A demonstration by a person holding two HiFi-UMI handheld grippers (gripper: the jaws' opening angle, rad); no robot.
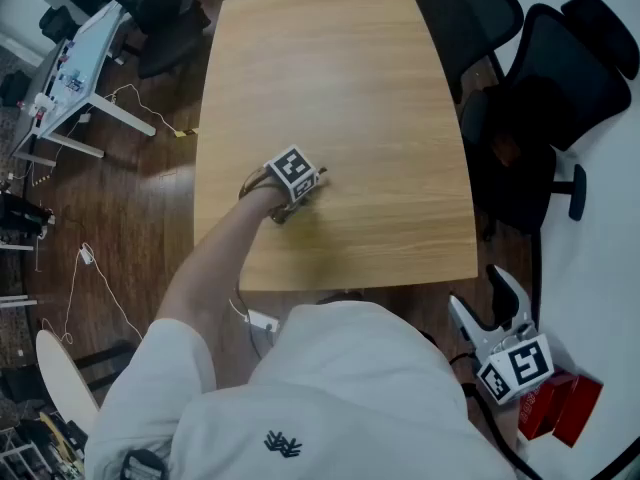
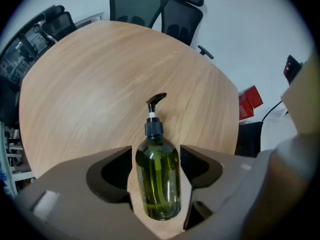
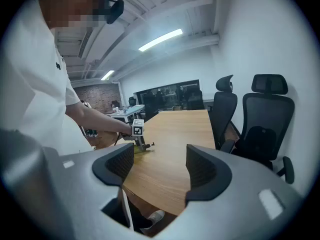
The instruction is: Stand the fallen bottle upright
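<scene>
Green bottle (image 2: 157, 181) lies flat on the wooden table (image 1: 340, 88), in the near-left part, a bit in from the left edge, pump pointing at the far edge. Left gripper (image 2: 157, 153) sits low on the tabletop, jaws pinching the bottle's body; looks like the hold for tipping it upright, not lifted yet. Right gripper (image 3: 160, 160) hangs off the near right corner, jaws spread, empty, probably just kept clear.

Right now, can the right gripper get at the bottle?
Probably not from here. The right gripper hangs off the near edge of the table, fingers apart and empty, well short of the bottle. The left gripper grips the bottle's sides, so that spot is taken.
</scene>
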